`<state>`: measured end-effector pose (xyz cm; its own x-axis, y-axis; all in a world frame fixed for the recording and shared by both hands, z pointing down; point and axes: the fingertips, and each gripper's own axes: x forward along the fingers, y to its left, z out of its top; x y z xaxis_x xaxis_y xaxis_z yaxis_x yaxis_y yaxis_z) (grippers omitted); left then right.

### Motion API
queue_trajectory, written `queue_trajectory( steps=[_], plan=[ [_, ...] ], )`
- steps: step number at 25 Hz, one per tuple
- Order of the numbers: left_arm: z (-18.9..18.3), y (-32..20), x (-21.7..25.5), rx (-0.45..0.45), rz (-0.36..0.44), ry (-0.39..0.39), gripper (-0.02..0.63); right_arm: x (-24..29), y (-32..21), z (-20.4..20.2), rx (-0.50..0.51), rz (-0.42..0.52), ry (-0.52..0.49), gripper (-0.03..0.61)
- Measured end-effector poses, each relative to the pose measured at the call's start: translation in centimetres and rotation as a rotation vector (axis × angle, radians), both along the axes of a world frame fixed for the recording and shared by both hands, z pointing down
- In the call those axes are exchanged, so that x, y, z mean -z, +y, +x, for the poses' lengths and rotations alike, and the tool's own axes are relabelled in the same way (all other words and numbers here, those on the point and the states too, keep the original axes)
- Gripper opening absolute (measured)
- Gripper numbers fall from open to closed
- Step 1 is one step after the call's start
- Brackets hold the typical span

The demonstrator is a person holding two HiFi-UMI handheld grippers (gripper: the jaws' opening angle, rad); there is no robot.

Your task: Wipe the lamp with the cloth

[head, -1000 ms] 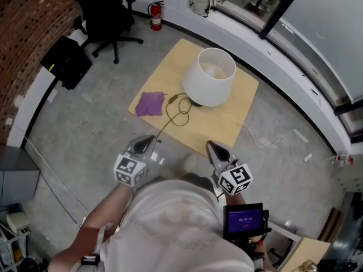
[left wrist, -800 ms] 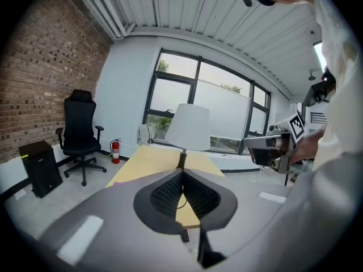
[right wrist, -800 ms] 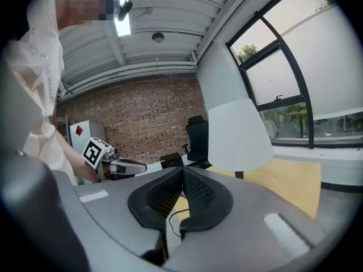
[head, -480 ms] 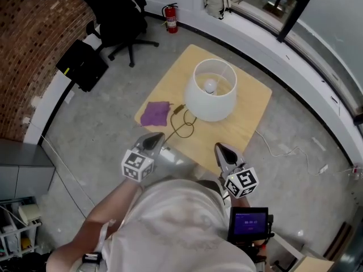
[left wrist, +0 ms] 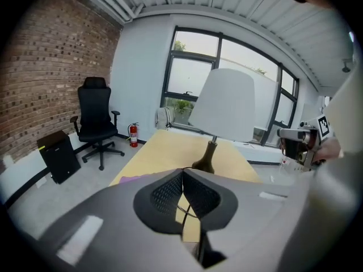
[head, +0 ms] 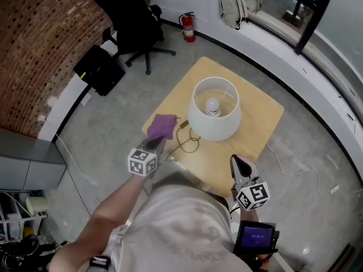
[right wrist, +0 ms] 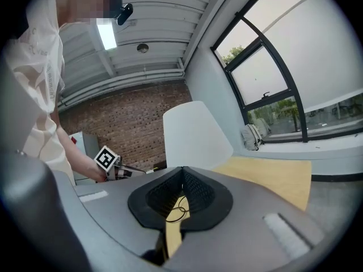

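A lamp with a white shade [head: 214, 115] stands on a light wooden table [head: 258, 123]; its shade [left wrist: 227, 103] and dark base [left wrist: 206, 162] show in the left gripper view, its shade [right wrist: 193, 137] in the right gripper view. A purple cloth [head: 163, 126] lies at the table's left edge, with the black cord [head: 187, 143] coiled beside it. My left gripper [head: 156, 144] hangs shut and empty just short of the cloth. My right gripper [head: 237, 162] is shut and empty over the table's near corner, its jaws meeting [right wrist: 181, 171].
A black office chair [head: 136, 24] and a red fire extinguisher [head: 188, 27] stand beyond the table. A black box [head: 102, 69] sits by the brick wall. A backpack [head: 235, 7] rests on the window ledge. A white cable [head: 295, 166] trails on the floor at right.
Both grippers have moved forward toward the table. The left one has come down close to the purple cloth. The view has shifted nearer the lamp.
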<state>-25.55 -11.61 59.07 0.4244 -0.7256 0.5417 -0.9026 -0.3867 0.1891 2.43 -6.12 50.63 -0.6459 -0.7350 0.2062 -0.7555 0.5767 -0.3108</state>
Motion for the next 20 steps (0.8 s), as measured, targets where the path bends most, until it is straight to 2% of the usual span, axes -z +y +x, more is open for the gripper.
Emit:
queue_trajectory(
  steps=[6, 11, 15, 20],
  plan=[
    [-2.8, -1.4, -4.2, 0.072, -0.119, -0.073, 0.013, -0.1, -0.3, 0.1, 0.011, -0.031, 0.012, 0.014],
    [-5.7, -3.1, -8.1, 0.100, -0.217, -0.136, 0.110, -0.4, 0.2, -0.5, -0.004, -0.061, 0.034, 0.014],
    [-7.6, -5.3, -10.7, 0.159, -0.297, -0.113, 0.199, -0.7, 0.4, -0.1, -0.045, -0.093, 0.067, 0.014],
    [-8.1, -6.5, -13.6, 0.123, -0.347, -0.150, 0.264, 0.3, 0.2, -0.2, -0.090, -0.114, 0.117, 0.014]
  ],
)
